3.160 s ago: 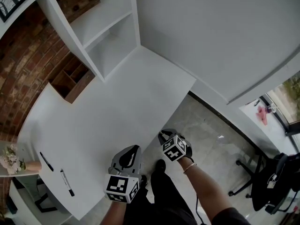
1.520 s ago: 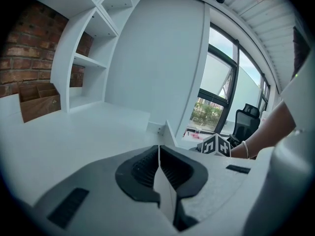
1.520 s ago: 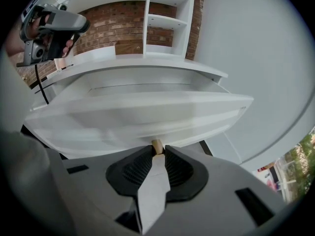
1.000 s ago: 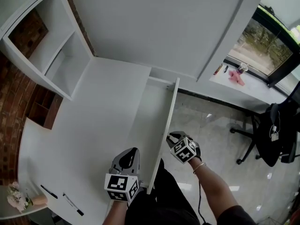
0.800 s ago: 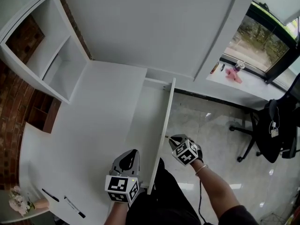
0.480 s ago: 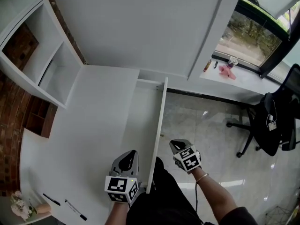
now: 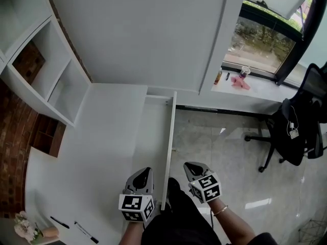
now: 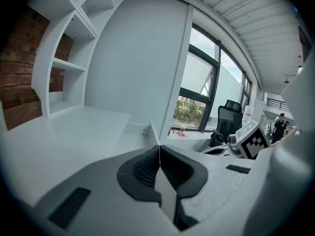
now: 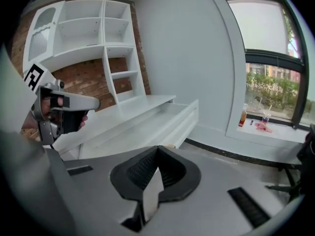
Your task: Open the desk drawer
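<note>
Left of the open drawer, pens show only in head view.

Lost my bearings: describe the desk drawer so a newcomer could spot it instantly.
Find the big white desk below the plain white wall. Along its edge facing the tiled floor, a long shallow white drawer stands pulled out. Unlike the upright shelf unit at the left, it lies flat and juts past the desk.

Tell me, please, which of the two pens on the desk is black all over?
The shorter pen, lying nearer the flowers; the longer pen beside it has a white barrel with dark ends.
</note>
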### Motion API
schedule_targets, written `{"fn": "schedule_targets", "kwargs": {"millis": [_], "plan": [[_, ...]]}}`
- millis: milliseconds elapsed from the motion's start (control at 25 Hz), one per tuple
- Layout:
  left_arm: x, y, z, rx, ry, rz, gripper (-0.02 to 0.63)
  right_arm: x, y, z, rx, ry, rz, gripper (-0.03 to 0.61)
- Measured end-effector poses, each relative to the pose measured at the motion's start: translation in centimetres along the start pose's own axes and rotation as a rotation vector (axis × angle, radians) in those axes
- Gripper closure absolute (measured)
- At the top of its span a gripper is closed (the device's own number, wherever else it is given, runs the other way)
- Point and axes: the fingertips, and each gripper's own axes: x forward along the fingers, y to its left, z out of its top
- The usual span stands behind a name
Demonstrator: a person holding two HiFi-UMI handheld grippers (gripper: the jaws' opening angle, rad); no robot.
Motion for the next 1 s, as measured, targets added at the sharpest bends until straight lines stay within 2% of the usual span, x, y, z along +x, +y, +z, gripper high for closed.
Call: {"fn": "schedule_targets", "kwargs": {"millis": [320, 560, 1000], "plan": [[-2.9, -1.5, -0.3, 0.035, -0.026, -0.017, 0.604, -4.6, 3.8, 3.3, 0.032, -0.167, 0.007, 0.574], [-5.4, -2.2, -0.2, 0.012, -0.057, -0.016, 0.604, -7.8, 6.2, 4.0, -0.015, -0.231, 0.023, 0.574], [-9.5, -2.9, 0.4, 0.056, -0.116, 0.002, 0.604, -11.7, 9.8, 5.0, -0.028, -0.307, 0.011, 0.575]]}}
